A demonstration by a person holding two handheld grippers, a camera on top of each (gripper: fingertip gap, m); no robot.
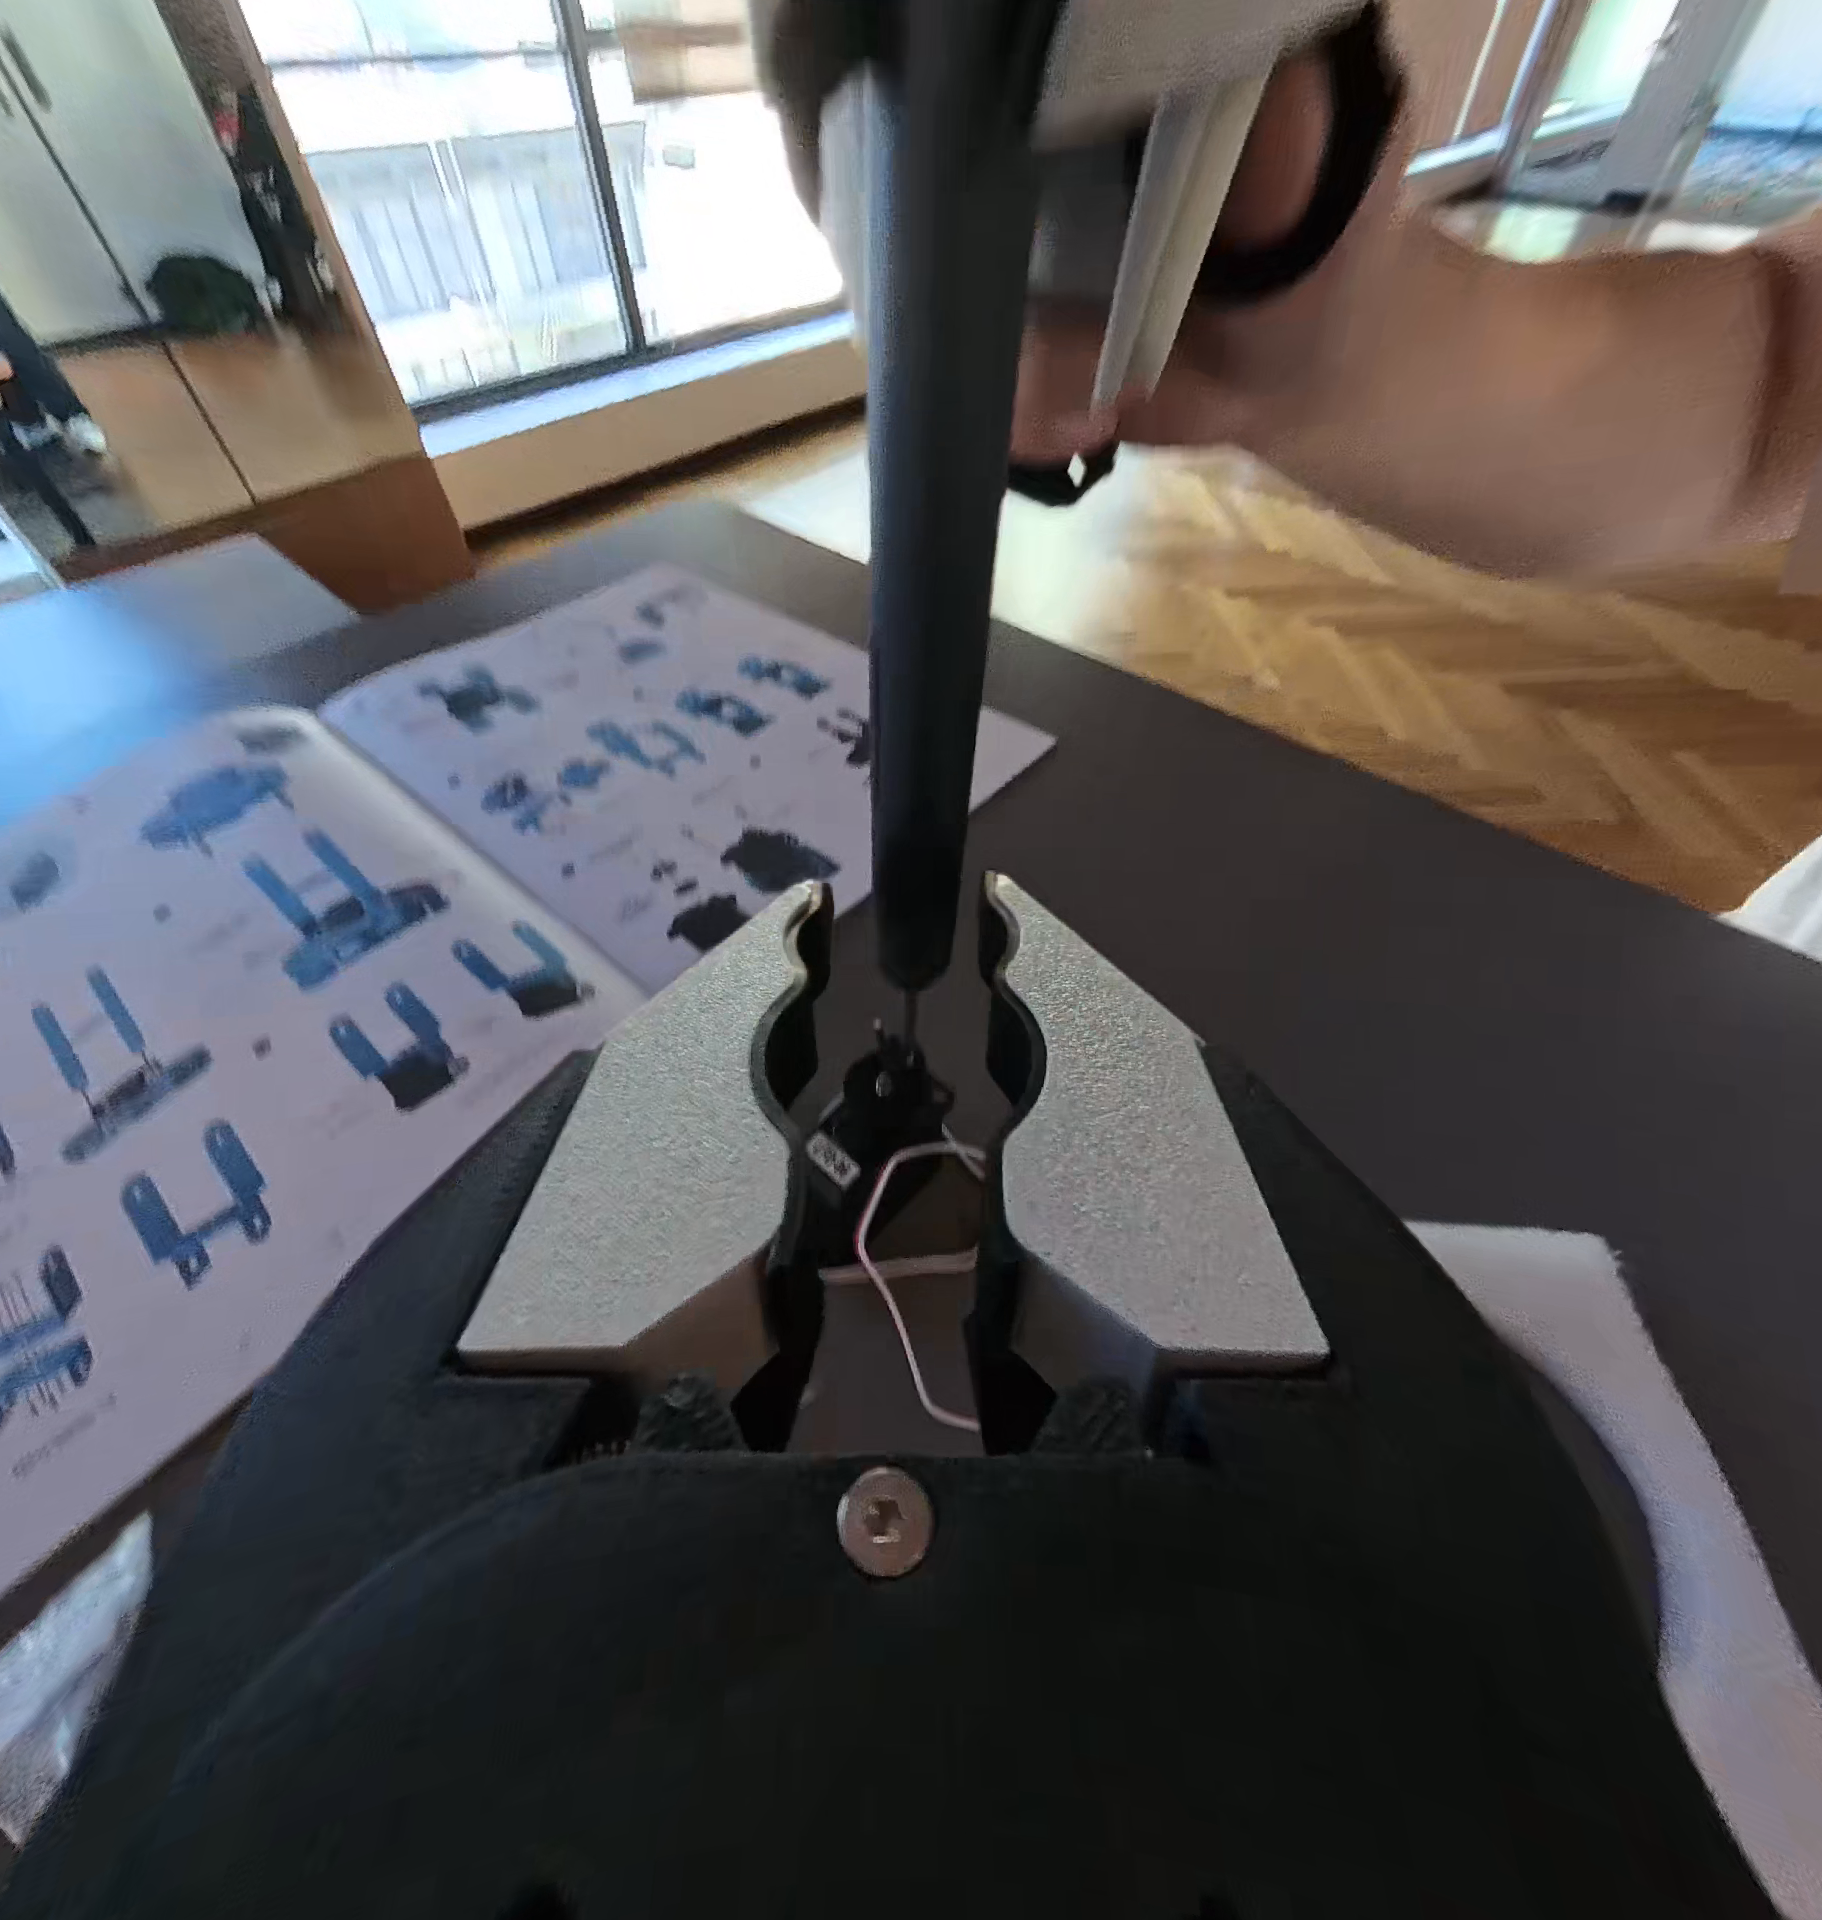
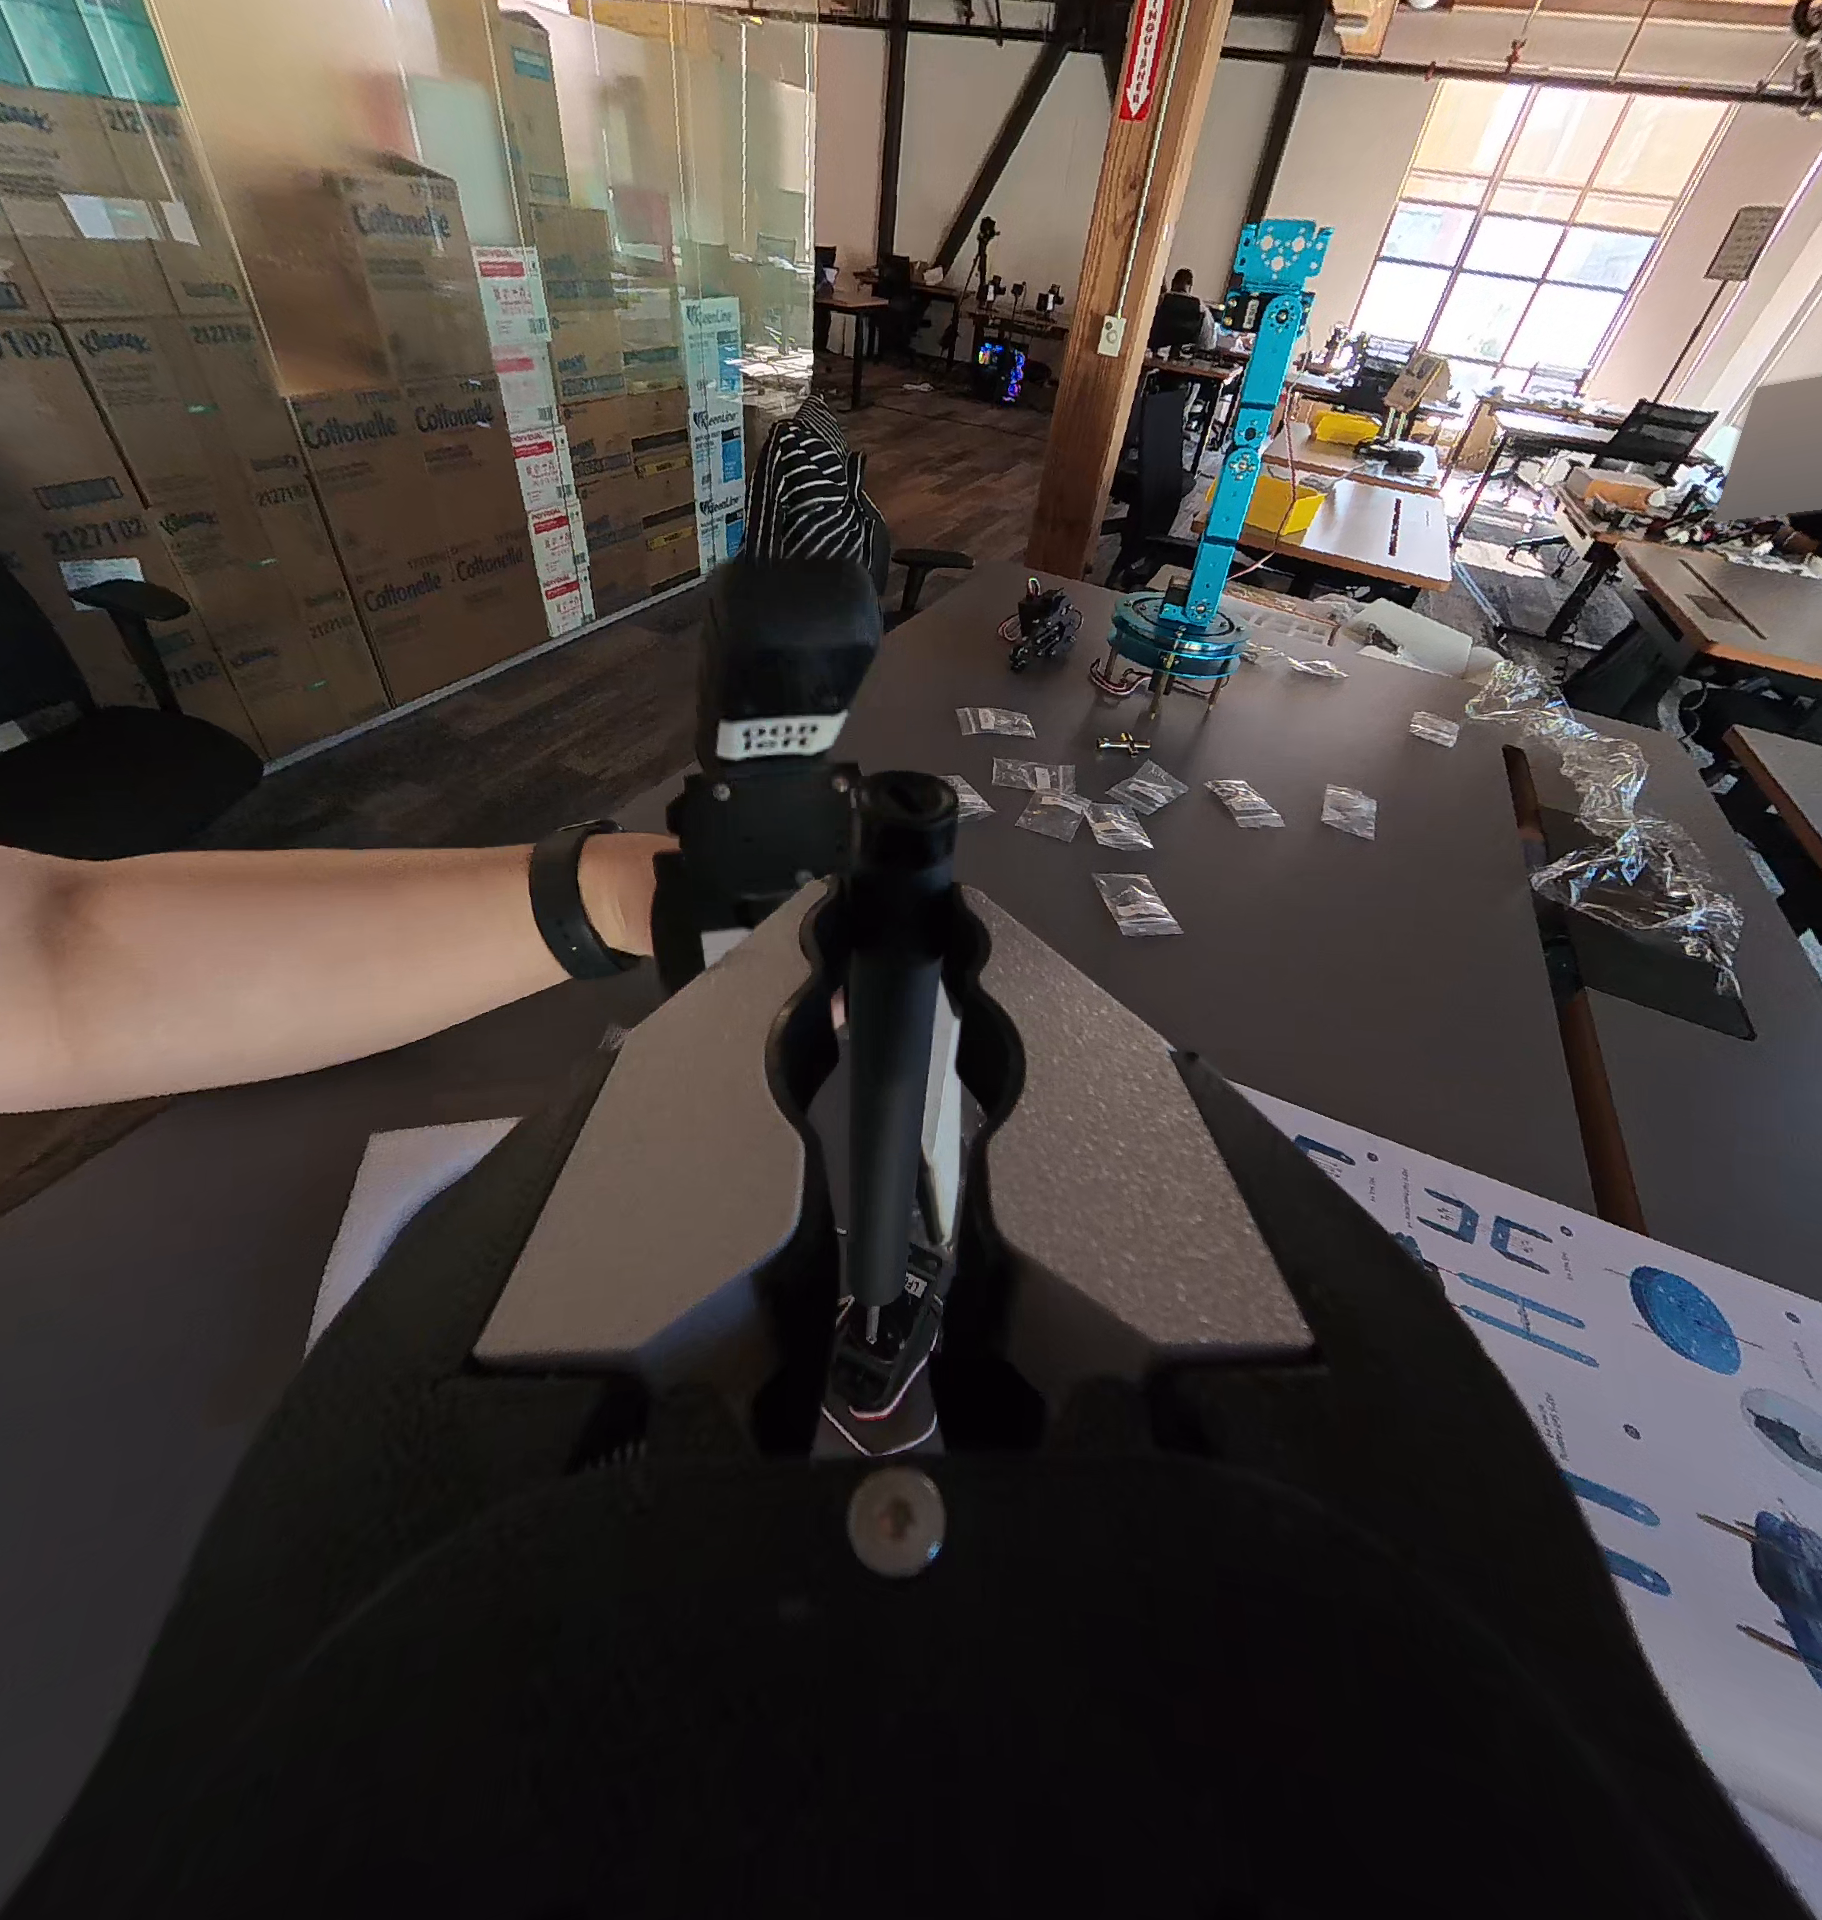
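A: Right tool point(image 2: 891, 940)?
B: Narrow, clamped on a black screwdriver point(image 2: 891, 1091), shaft running down between the pads. Tip sits on a small black motor point(image 2: 879, 1361) low in the gap.

A: Left tool point(image 1: 902, 914)?
B: Partly open. The motor point(image 1: 879, 1117) lies between its fingers, against the left finger's inner edge; whether the right finger touches it, cannot tell. Thin white and pink wires point(image 1: 902, 1262) trail from the motor toward the camera. The screwdriver point(image 1: 933, 582) comes down from above onto the motor's top.

A: Near surroundings?
B: Dark desk point(image 2: 1354, 987). White foam sheet point(image 1: 1655, 1455) under the left tool's right side. Open instruction booklet point(image 1: 294, 935) with blue part drawings just left of it.

A: Farther out?
B: Small clear bags point(image 2: 1135, 902), several scattered mid-desk, each with small parts, too small to identify. Crumpled clear wrap point(image 2: 1613, 862) at the right edge. At the far end, a blue robot arm point(image 2: 1234, 457) upright on a round base, with a black motor cluster point(image 2: 1042, 623) beside it.
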